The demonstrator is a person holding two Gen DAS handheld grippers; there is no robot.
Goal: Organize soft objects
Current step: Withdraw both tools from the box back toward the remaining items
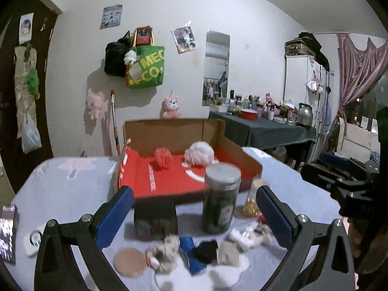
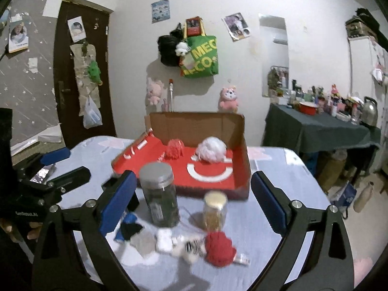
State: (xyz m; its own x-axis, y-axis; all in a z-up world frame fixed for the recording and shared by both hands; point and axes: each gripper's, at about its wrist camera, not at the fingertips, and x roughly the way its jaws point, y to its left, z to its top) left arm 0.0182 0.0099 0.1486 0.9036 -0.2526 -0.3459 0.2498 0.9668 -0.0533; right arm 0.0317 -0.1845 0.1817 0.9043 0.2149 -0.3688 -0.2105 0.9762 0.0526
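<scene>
A cardboard box [image 1: 169, 131] [image 2: 194, 123] with a red floor stands at the table's far side. In it lie a red bath pouf [image 1: 163, 158] [image 2: 175, 149] and a pale pink pouf [image 1: 199, 153] [image 2: 211, 149]. Near me, a blurred heap of soft things lies on the table: a grey scrunchie [image 1: 162, 254], a blue piece [image 1: 190, 252], a black piece [image 1: 206, 251] [image 2: 129, 229], white cloth bits [image 2: 165, 241] and a red knitted ball [image 2: 219, 248]. My left gripper [image 1: 194, 218] hangs open above the heap, holding nothing. My right gripper [image 2: 194, 201] is open and likewise holds nothing.
A tall jar with a grey lid [image 1: 222, 197] [image 2: 158, 195] and a small jar of yellow contents [image 2: 214, 209] stand between the heap and the box. A dark box [image 1: 155, 219] and a round tan pad [image 1: 129, 262] lie at the left. A cluttered side table [image 1: 266, 126] stands at the right.
</scene>
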